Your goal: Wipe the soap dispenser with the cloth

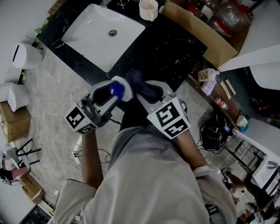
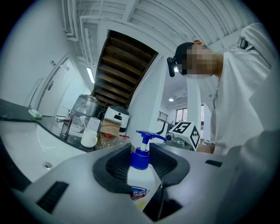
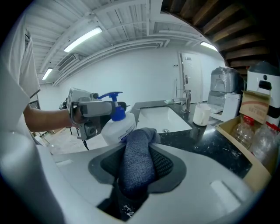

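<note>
The soap dispenser (image 2: 141, 175), a white bottle with a blue pump (image 1: 117, 89), is held in the air in front of the counter's edge. My left gripper (image 2: 141, 162) is shut on it at the shoulder, just below the pump. My right gripper (image 3: 139, 162) is shut on a rolled dark blue cloth (image 3: 138, 164). The cloth's tip rests against the lower side of the soap dispenser (image 3: 117, 127). In the head view the cloth (image 1: 142, 85) lies right of the pump, between my left gripper (image 1: 113, 91) and my right gripper (image 1: 148, 91).
A black stone counter (image 1: 166, 48) holds a white sink (image 1: 103, 33), a cream mug (image 1: 148, 9) and an open cardboard box (image 1: 205, 37) of bottles. A faucet (image 3: 186, 98) stands behind the sink. White bins (image 1: 24, 56) stand on the floor at the left.
</note>
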